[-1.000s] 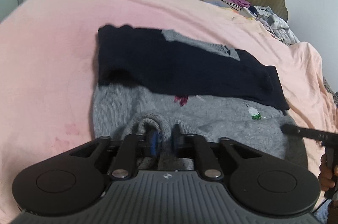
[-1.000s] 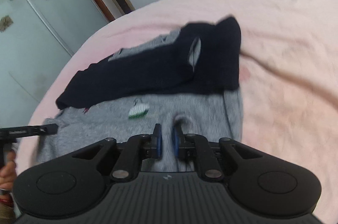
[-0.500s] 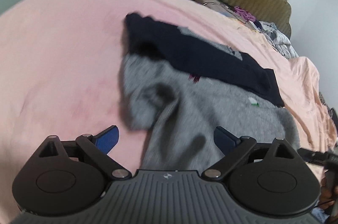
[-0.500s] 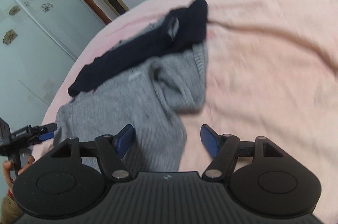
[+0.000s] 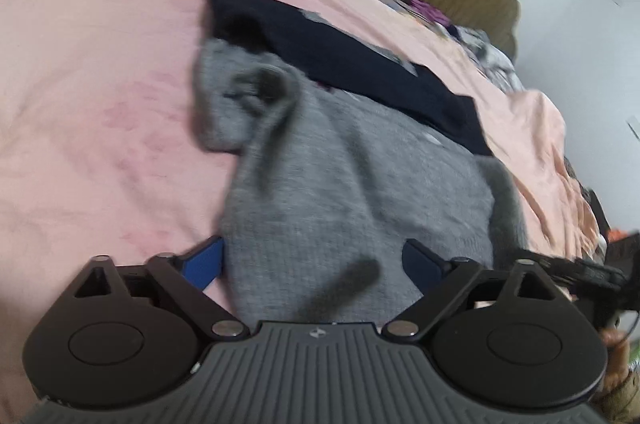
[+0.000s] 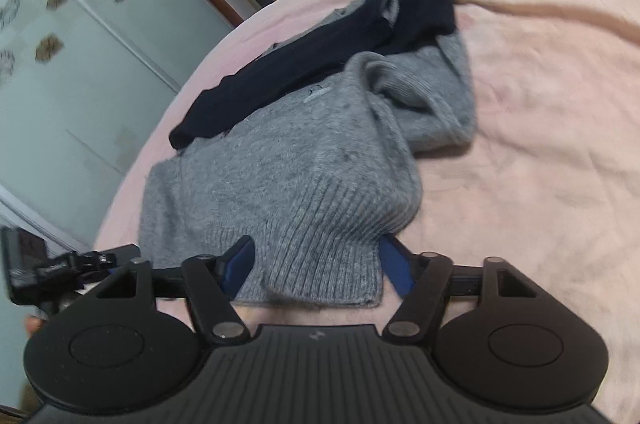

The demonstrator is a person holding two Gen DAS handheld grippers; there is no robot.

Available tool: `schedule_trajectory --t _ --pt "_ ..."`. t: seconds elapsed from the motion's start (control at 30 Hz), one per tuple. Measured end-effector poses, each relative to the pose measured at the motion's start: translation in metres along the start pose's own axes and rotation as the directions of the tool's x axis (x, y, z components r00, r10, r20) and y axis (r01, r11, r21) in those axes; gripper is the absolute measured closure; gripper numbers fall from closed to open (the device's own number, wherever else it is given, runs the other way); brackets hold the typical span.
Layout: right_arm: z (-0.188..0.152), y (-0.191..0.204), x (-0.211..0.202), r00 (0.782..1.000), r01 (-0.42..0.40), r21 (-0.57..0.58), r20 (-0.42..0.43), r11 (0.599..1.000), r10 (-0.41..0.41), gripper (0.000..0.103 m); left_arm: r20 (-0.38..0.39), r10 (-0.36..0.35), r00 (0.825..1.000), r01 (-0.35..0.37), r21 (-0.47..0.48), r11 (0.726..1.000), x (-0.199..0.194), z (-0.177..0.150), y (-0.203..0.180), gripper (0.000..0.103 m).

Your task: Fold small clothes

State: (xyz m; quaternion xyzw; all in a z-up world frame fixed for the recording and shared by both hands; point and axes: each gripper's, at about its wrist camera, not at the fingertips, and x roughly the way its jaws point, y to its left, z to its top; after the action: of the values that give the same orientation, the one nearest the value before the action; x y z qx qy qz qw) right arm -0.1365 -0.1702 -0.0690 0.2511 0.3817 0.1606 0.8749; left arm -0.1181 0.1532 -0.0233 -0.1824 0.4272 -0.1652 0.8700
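Grey knit fills the left wrist view: the sweater (image 5: 344, 183) lies rumpled on the pink bedspread (image 5: 100, 83), its navy sleeve (image 5: 340, 59) draped across the far side, and the left gripper (image 5: 316, 260) hangs spread wide over the near hem, holding nothing. Soft and limp, this fabric will likely sag and bunch, so pinching a doubled edge should serve best. From the right wrist view, the sweater (image 6: 280, 159) shows a ribbed hem (image 6: 320, 248) lying between the right gripper (image 6: 316, 260) fingers, which stand wide apart without clamping it; that thicker rib looks like the firmest hold. Bare bedspread (image 6: 540, 143) stretches to the right, giving room to lay folds, while the bed edge runs close on the left.
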Motion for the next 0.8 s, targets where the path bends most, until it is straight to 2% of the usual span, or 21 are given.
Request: schedule_trajectory --t 0.03,0.07,0.1,0.13,0.17,0.23,0.3,0.4,0.53,0.6,0.7,0.8 --pt "0.0 0.002 0.003 1.0 0.022 -0.018 -0.001 1.0 -0.022 0.07 0.004 0.007 1.0 -0.007 0.011 1.0 0.002 -0.002 -0.003 0.026" --pt "0.0 0.003 0.006 0.999 0.041 -0.028 -0.004 0.999 -0.041 0.079 0.003 0.03 1.0 -0.031 0.041 0.999 0.003 -0.004 -0.008 0.048" --pt "0.0 0.002 0.006 0.999 0.044 -0.026 -0.001 0.999 -0.044 0.081 -0.003 0.063 0.998 -0.063 0.071 0.995 0.005 -0.005 -0.013 0.063" --pt "0.0 -0.001 0.006 0.999 0.037 -0.016 0.0 0.999 -0.037 0.086 -0.009 0.09 0.996 -0.089 0.081 0.993 0.007 -0.005 -0.015 0.087" --pt "0.0 -0.003 0.004 1.0 0.029 -0.006 0.003 1.0 -0.029 0.087 -0.02 0.085 0.996 -0.084 0.069 0.994 0.007 -0.006 -0.014 0.093" --pt "0.0 -0.005 -0.005 1.0 -0.004 0.005 0.017 1.0 0.003 0.088 -0.014 0.053 0.999 -0.052 0.013 0.999 0.0 -0.006 -0.006 0.093" --pt "0.001 -0.005 -0.018 0.998 -0.051 0.011 0.041 0.999 0.051 0.089 0.013 0.043 0.999 -0.043 0.004 0.999 -0.014 -0.007 -0.006 0.093" --pt "0.005 0.003 -0.048 0.987 -0.125 -0.014 0.097 0.992 0.126 0.089 0.073 -0.029 0.997 0.029 0.0 1.0 -0.047 -0.003 -0.013 0.094" --pt "0.008 0.021 -0.092 0.966 -0.194 -0.093 0.156 0.977 0.206 0.089 0.139 -0.12 0.983 0.116 0.035 0.993 -0.1 0.004 -0.029 0.094" --pt "0.006 0.03 -0.113 0.956 -0.213 -0.143 0.176 0.967 0.236 0.089 0.173 -0.169 0.97 0.158 0.074 0.985 -0.127 0.003 -0.038 0.094" --pt "0.004 0.039 -0.134 0.943 -0.239 -0.191 0.187 0.952 0.274 0.089 0.191 -0.168 0.967 0.15 0.107 0.983 -0.146 0.0 -0.05 0.094" --pt "0.004 0.042 -0.14 0.939 -0.261 -0.196 0.178 0.945 0.296 0.089 0.165 -0.18 0.97 0.165 0.099 0.981 -0.14 0.001 -0.054 0.094"
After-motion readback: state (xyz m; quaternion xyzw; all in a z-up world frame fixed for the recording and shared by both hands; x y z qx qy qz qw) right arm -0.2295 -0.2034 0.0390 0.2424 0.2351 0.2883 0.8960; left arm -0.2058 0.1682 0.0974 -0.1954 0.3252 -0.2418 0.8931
